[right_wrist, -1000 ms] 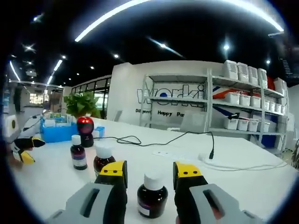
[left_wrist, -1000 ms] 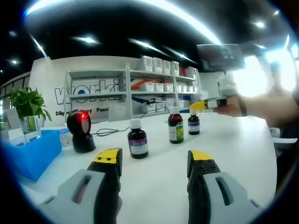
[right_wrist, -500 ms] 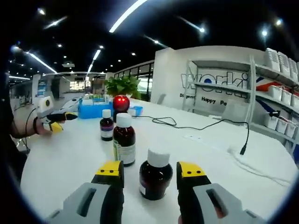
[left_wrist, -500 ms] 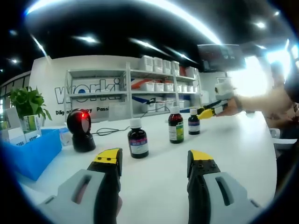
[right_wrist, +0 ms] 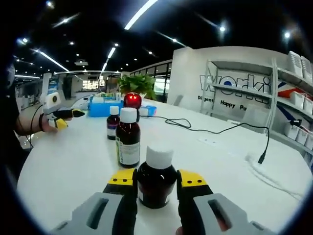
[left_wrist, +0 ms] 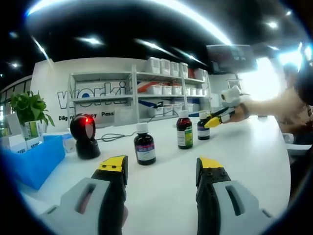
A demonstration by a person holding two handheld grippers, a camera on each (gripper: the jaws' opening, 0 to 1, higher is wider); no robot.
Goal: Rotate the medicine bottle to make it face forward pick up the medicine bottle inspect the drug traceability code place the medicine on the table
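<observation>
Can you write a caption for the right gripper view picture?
Right tongs closing around a white-capped brown medicine bottle on the white table.

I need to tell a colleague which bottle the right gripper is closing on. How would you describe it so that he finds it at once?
On the white table, three dark bottles with white caps form a line leading away from the red-lit scanner. It is the end bottle farthest from the scanner, between the yellow tips of the right gripper. Its neighbour, the middle bottle, is taller.
</observation>
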